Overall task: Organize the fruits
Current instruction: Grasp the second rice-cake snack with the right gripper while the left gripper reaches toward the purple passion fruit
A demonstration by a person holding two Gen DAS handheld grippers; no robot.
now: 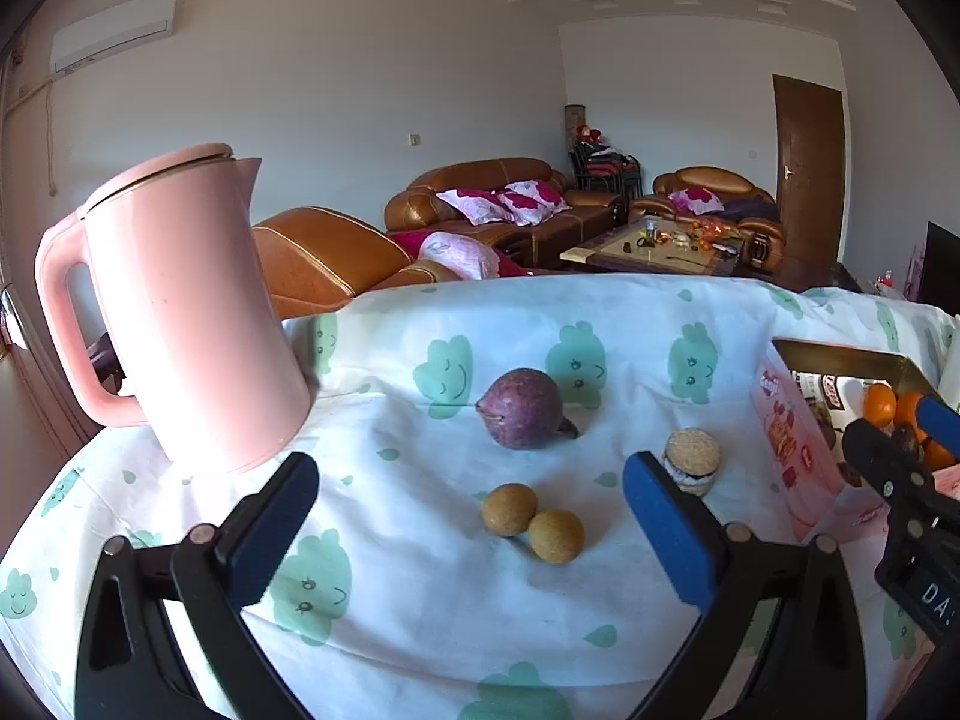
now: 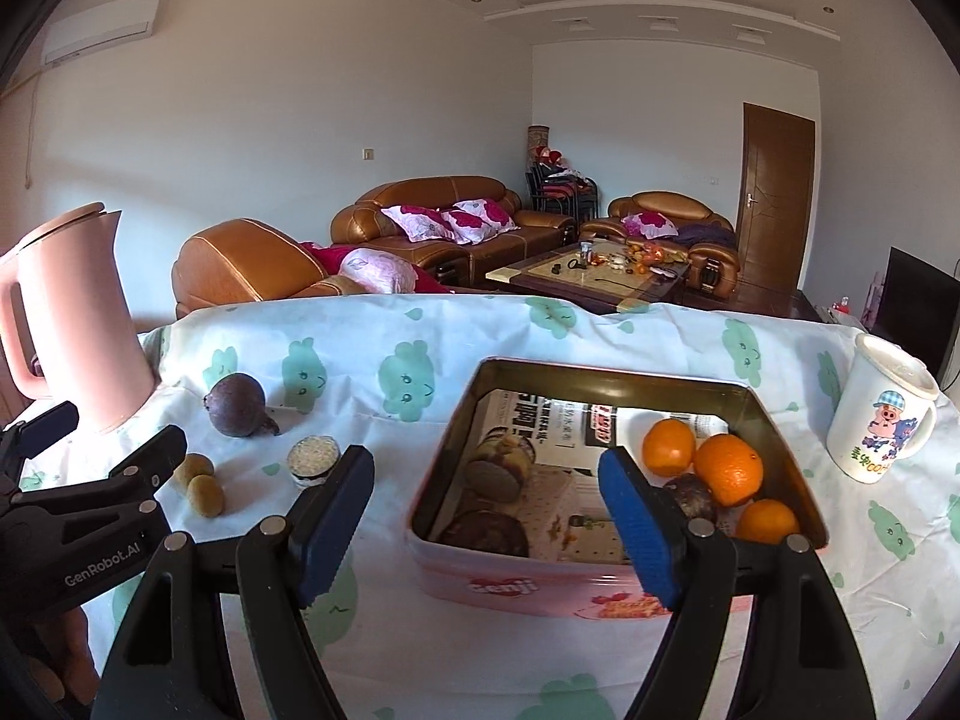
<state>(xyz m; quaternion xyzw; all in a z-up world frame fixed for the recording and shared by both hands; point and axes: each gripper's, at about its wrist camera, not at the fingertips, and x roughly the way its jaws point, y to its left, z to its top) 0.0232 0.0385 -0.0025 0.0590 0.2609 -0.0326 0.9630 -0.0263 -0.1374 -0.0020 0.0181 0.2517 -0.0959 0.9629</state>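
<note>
left gripper [image 1: 471, 501] gaping, empty | right gripper [image 2: 486, 501] gaping, empty | passion fruit [image 1: 523, 408] lying sideways, stalk pointing right | tin [image 2: 456, 438] sitting upright

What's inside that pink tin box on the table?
Inside the pink tin: three oranges, a dark purple fruit beside them, and printed paper lining the bottom. The near wall and a blue finger hide the front part.
</note>
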